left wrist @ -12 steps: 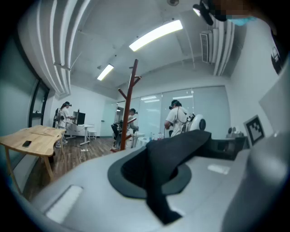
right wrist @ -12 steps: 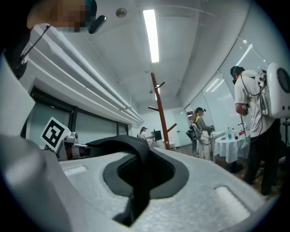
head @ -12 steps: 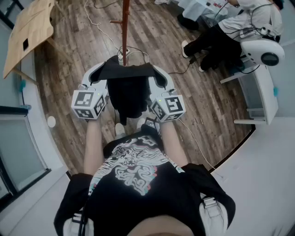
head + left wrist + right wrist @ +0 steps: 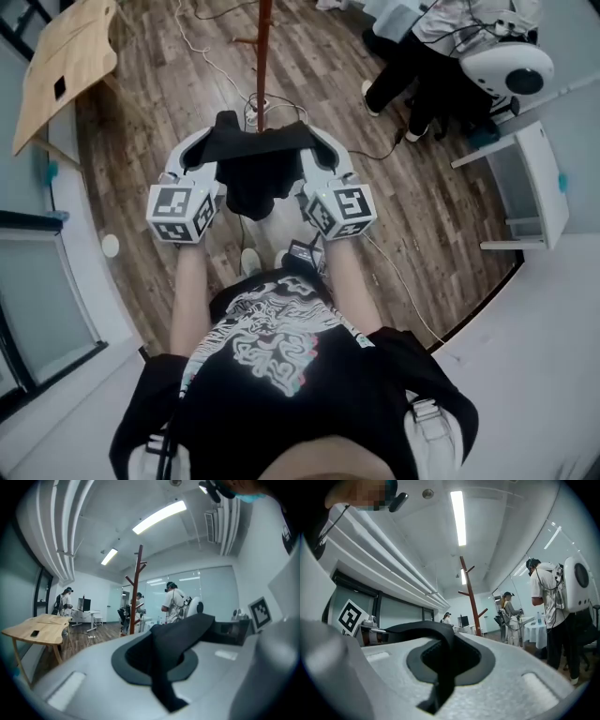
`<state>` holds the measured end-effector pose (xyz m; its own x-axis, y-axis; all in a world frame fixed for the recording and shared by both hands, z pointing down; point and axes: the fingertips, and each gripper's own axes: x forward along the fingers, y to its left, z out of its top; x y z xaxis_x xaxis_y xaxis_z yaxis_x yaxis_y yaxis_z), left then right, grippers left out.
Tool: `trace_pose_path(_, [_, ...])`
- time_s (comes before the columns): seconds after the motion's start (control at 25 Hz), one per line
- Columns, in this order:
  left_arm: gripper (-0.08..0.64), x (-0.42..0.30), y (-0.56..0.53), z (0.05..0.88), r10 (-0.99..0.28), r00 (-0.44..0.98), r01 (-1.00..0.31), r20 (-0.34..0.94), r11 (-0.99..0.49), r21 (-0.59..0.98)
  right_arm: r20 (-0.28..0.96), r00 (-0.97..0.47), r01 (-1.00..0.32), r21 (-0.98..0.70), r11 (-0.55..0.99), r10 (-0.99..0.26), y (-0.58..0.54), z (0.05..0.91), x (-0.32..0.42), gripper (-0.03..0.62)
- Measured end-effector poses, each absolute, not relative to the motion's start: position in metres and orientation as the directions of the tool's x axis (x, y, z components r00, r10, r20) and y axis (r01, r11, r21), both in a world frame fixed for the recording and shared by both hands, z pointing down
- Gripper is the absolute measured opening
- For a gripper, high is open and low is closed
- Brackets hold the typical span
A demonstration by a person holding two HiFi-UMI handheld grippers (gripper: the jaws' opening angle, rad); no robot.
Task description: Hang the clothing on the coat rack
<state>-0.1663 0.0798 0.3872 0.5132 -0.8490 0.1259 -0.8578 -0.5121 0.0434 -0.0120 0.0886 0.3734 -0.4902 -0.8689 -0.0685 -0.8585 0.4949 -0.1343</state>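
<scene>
Left gripper point(image 4: 157, 660): jaws closed on one top edge of the black garment point(image 4: 258, 178). Right gripper point(image 4: 440, 660): jaws closed on the opposite top edge. The garment is stretched between them and hangs free above the wood floor point(image 4: 169, 103). The brown coat rack point(image 4: 263, 56) stands directly beyond it; contact cannot be told.

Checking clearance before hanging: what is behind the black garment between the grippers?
The reddish-brown wooden coat rack pole stands beyond the black garment, on wood-plank floor. Its foot is covered.
</scene>
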Motion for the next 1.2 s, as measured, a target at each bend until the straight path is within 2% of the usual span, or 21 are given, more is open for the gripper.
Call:
trace_pose_path(0.44, [0.0, -0.162, 0.082, 0.37, -0.889, 0.442, -0.897, 0.117, -0.441, 0.038, -0.067, -0.566, -0.812, -0.128, 0.57, -0.821, 0.09, 0.36, -0.006, 0.018])
trace_pose_path(0.6, [0.001, -0.151, 0.081, 0.373, -0.893, 0.428, -0.901, 0.14, -0.433, -0.009, -0.071, -0.565, -0.811, -0.137, 0.569, -0.822, 0.091, 0.36, 0.006, 0.018])
trace_pose_path(1.2, [0.002, -0.105, 0.069, 0.393, -0.885, 0.438, -0.898, 0.161, -0.44, 0.024, -0.066, -0.561, -0.82, -0.091, 0.565, -0.825, 0.076, 0.365, 0.053, 0.018])
